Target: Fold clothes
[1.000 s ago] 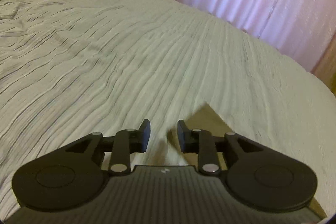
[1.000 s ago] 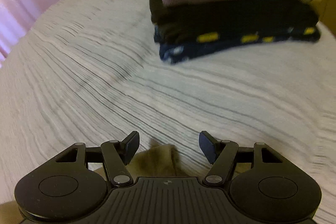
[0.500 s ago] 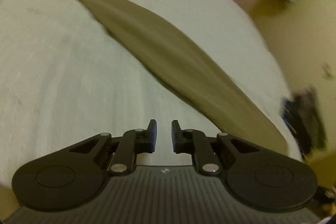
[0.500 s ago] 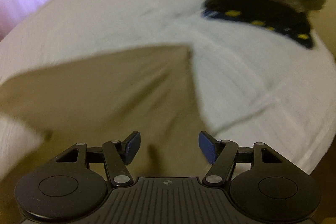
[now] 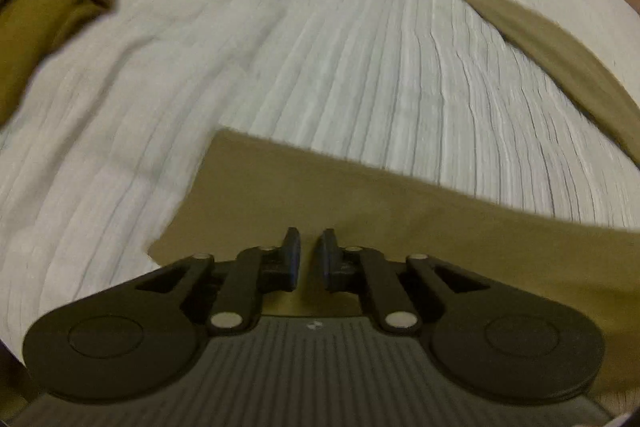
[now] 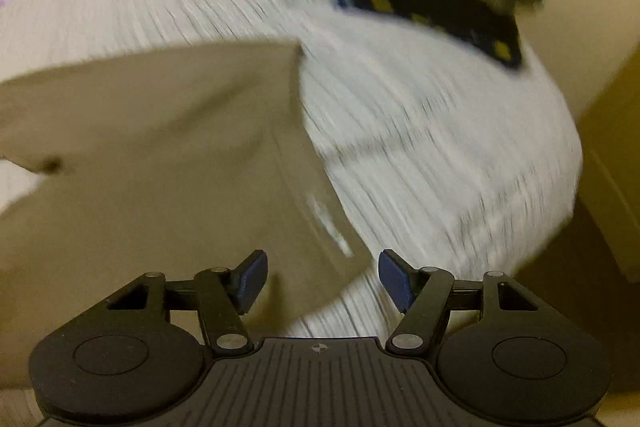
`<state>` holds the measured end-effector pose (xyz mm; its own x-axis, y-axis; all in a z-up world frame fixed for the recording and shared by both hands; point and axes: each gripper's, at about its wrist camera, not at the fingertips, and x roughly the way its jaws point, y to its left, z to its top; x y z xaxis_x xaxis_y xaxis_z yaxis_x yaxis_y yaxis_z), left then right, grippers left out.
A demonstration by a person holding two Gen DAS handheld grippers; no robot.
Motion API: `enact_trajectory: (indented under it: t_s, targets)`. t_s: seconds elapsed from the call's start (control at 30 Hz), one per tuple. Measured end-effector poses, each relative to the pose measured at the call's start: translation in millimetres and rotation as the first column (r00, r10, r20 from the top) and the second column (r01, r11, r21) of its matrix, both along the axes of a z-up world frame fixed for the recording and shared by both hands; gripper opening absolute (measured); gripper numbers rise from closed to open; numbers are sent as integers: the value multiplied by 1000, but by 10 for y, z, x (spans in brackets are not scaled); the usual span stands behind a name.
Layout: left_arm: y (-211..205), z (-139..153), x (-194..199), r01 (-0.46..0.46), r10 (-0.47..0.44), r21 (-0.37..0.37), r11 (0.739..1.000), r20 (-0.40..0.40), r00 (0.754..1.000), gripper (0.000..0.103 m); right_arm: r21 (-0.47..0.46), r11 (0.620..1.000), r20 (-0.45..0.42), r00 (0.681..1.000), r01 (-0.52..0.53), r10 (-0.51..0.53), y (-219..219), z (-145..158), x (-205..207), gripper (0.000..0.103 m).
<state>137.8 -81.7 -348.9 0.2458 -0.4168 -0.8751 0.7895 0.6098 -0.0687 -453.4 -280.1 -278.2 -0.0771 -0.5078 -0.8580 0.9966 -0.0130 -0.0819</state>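
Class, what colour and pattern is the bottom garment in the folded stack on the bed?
The bottom garment is dark navy with small yellow marks, clearest, though blurred, in the right wrist view.

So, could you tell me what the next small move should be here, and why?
Probably lower the right gripper onto the khaki garment's near edge and close it. Its jaws stand wide open over that edge with nothing between them, while the left gripper is nearly closed over the same cloth on the bed; whether it pinches is unclear.
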Motion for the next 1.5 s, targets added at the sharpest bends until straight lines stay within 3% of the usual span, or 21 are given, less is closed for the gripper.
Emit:
enact_trajectory:
  t_s: [0.07, 0.17, 0.23, 0.33, 0.43, 0.57, 0.67, 0.8, 1.07, 1.23, 1.5]
  targets:
    - [-60, 45, -203, 37, -37, -47, 998, -11, 999, 7, -28, 994, 20, 994, -105, 106, -53, -41, 246, 66]
    - [-188, 51, -643, 135, -140, -100, 986, -46, 989, 8, -28, 962, 49, 961, -272, 273, -59, -246, 668, 66]
    - [-342, -24, -1061, 231, -238, -87, 969, -72, 969, 16, -6, 936, 46, 935, -351, 351, -16, -406, 813, 66]
    - [-214, 28, -1220, 200, -202, -34, 979, -81, 976, 17, 47, 902, 19, 904, -428, 428, 75, -607, 783, 66]
    - [-7, 122, -1284, 134, -132, 14, 991, -88, 987, 16, 61, 915, 58, 916, -399, 396, 189, -645, 350, 67]
    - [269, 247, -1370, 45, -38, 79, 996, -92, 995, 15, 145, 943, 115, 952, -299, 284, 255, -615, -187, 67]
    - [476, 340, -1434, -21, 33, 127, 992, -90, 995, 15, 239, 946, 89, 975, -221, 205, 324, -532, -418, 66]
    - [724, 504, -1540, -99, 116, 180, 979, -87, 989, 18, 249, 950, 160, 976, -188, 151, 469, -217, -653, 67]
    - [760, 1507, -2176, -49, 58, 95, 994, -89, 994, 30, 177, 932, 288, 922, -318, 260, 714, 709, -423, 67]
    - [815, 1975, -2481, -23, 25, 49, 999, -37, 999, 35, 134, 901, 287, 887, -412, 363, 898, 1096, -210, 67]
    - [813, 2352, -2787, 37, -38, 15, 999, 18, 999, 37, 93, 877, 268, 861, -471, 433, 1210, 1412, -169, 67]
